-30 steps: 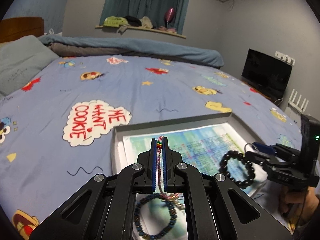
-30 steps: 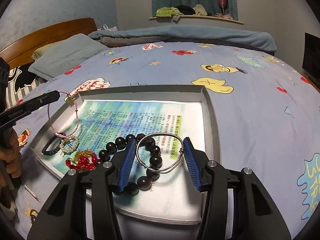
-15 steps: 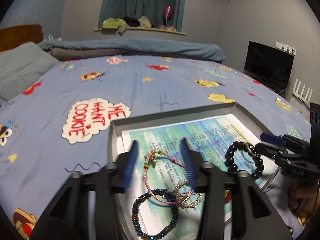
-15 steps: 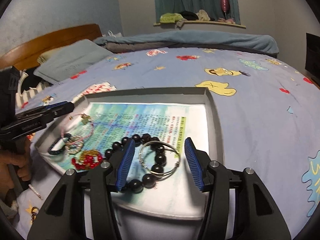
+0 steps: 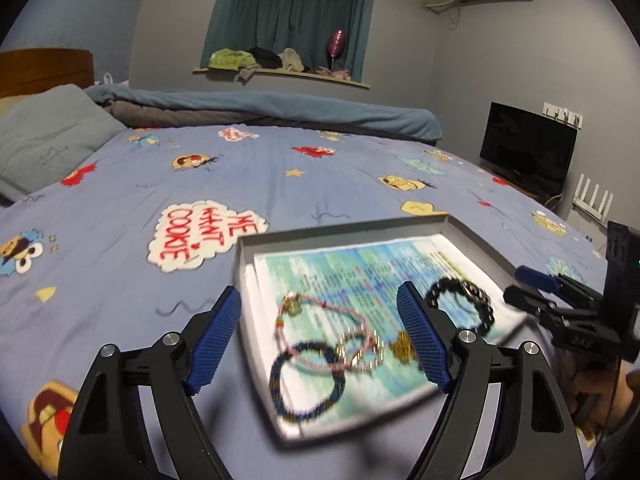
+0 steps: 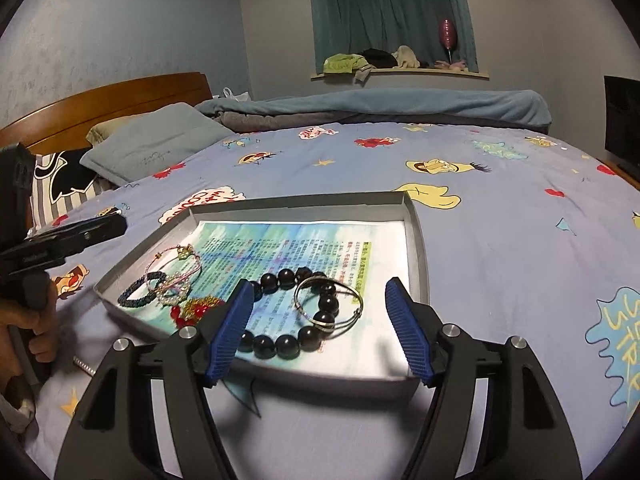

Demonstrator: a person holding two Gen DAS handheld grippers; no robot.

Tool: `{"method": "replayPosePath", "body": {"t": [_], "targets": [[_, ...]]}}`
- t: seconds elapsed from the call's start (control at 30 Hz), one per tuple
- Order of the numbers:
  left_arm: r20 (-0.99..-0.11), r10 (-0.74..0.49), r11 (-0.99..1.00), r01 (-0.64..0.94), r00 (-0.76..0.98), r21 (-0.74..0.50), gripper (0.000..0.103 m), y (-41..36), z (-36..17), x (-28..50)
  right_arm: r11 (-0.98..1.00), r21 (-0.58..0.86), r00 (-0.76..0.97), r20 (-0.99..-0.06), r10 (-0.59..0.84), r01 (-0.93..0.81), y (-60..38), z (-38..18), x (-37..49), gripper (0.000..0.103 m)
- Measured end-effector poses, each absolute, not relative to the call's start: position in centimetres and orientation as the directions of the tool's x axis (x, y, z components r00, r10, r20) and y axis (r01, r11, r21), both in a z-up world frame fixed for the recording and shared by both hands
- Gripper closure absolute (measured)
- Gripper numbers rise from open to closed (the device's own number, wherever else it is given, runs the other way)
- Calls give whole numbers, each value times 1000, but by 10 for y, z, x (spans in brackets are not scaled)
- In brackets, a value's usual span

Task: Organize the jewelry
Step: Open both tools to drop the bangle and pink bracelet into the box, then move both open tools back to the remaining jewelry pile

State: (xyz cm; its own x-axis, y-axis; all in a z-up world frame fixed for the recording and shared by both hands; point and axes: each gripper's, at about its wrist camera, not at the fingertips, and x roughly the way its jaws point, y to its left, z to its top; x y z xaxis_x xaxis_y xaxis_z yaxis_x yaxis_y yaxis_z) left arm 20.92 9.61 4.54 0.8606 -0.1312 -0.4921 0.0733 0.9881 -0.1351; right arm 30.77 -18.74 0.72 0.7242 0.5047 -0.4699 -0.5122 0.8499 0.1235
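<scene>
A grey tray [image 5: 344,230] lined with printed paper lies on the bed. My left gripper [image 5: 320,336] is open and its jaws are opening, with nothing pressed between the pads. Beyond it in the tray lie a pink cord bracelet [image 5: 294,308], a blue bead bracelet [image 5: 276,380] and a black bead bracelet [image 5: 484,312]. My right gripper [image 6: 320,332] hovers over the near edge of the tray [image 6: 416,248], jaws opening. The black bead bracelet [image 6: 286,346] and a silver bangle [image 6: 324,323] rest loose on the paper between its fingers, untouched.
The tray sits on a blue cartoon bedsheet [image 6: 500,240]. A grey pillow [image 6: 152,148] and wooden headboard [image 6: 120,96] lie far left, and a TV [image 5: 528,148] stands right of the bed. A hand [image 6: 36,320] holds the left gripper [image 6: 68,240]. Red and gold jewelry [image 6: 192,308] lies by the tray's left corner.
My left gripper opened and let go of the pink cord bracelet, which now lies in the tray. My right gripper widened away from the silver bangle. Both pulled back a little.
</scene>
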Motion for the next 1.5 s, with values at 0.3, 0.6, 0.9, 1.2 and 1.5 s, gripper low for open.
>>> {"method": "replayPosePath", "body": {"t": [0.3, 0.6, 0.9, 1.2, 1.5], "targets": [[-500, -162, 978, 69, 851, -199, 23, 114, 31, 151, 856, 148, 726, -471, 501, -495, -200, 5, 285, 35], [-492, -227, 960, 107, 841, -259, 23, 117, 13, 110, 854, 171, 721, -471, 508, -491, -208, 3, 261, 33], [-521, -264, 964, 203, 812, -172, 23, 82, 7, 97, 836, 157, 700, -479, 530, -526, -206, 4, 232, 33], [-513, -327, 945, 288, 794, -155, 29, 58, 1, 78, 789, 115, 640, -519, 567, -604, -193, 4, 197, 33], [-515, -365, 928, 344, 776, -141, 31, 32, 0, 71, 776, 58, 573, -640, 511, -628, -180, -16, 181, 66]]}}
